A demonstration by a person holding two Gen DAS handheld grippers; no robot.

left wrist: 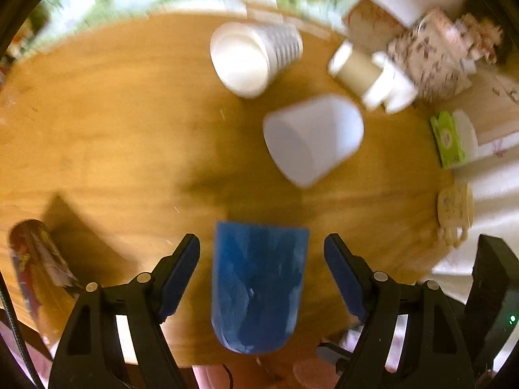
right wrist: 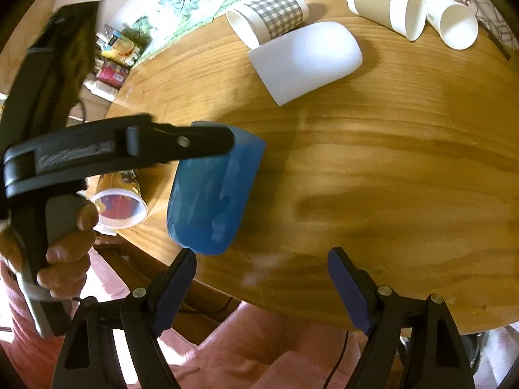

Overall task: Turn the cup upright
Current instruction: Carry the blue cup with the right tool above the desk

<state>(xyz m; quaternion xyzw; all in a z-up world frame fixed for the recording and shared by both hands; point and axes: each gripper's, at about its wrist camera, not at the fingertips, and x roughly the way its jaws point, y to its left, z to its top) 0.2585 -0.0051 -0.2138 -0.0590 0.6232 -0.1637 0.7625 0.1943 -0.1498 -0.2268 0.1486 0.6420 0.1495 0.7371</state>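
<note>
A blue cup lies on its side on the round wooden table, near the front edge. My left gripper is open, its blue pads on either side of the cup with gaps. In the right wrist view the blue cup lies tilted with the left gripper over its upper end. My right gripper is open and empty, just to the right of the cup's base. A frosted white cup lies on its side farther back; it also shows in the right wrist view.
A stack of white cups, a brown paper cup and white cups lie at the back. A checked cup lies behind the frosted one. A printed cup lies at the left edge. A green packet sits right.
</note>
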